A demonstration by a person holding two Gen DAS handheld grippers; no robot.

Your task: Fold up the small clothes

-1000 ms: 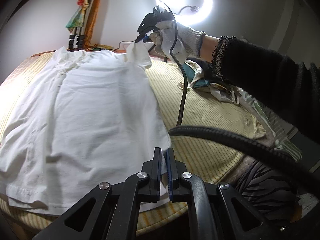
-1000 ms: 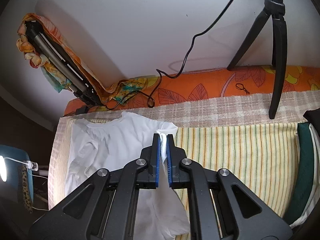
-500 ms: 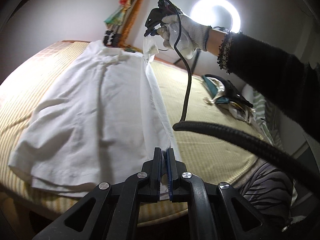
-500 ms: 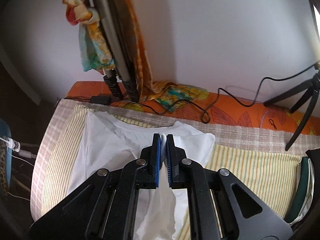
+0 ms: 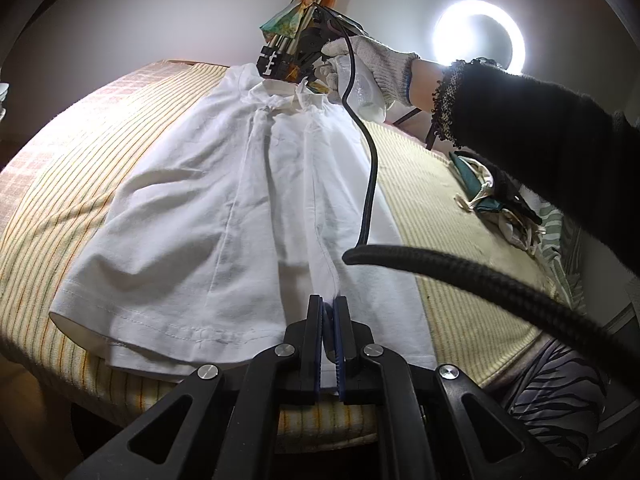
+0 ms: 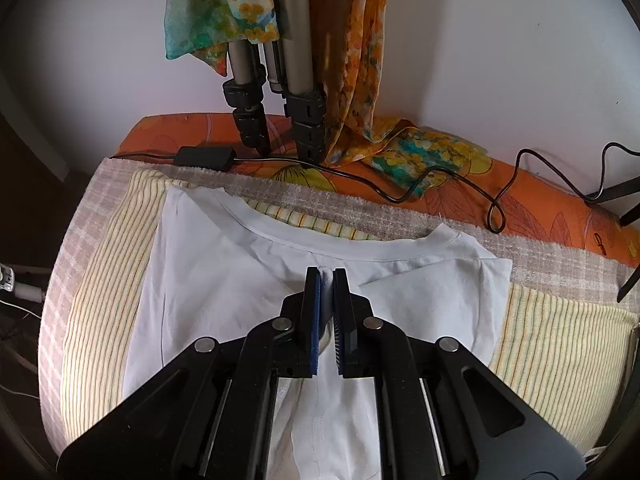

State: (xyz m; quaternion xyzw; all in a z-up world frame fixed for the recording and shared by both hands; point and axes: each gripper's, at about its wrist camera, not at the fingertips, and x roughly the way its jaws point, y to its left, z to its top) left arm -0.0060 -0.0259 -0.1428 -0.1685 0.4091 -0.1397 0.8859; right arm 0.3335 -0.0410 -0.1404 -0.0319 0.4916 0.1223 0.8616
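Lit ring light, tripod legs draped with floral scarf, black cable

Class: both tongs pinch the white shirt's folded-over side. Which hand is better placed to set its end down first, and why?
Probably the right. The right tongs hold the white shirt at its shoulder, already low over the collar. The left tongs pinch the hem end, which seems to ride higher above the bedcover.

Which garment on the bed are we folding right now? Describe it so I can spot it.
Find the yellow-striped bed cover below the ring light. Spread flat across it lies the white T-shirt, one side edge pinched in both claws. Unlike the crumpled green-and-cream clothes pile beside it, it is plain white.
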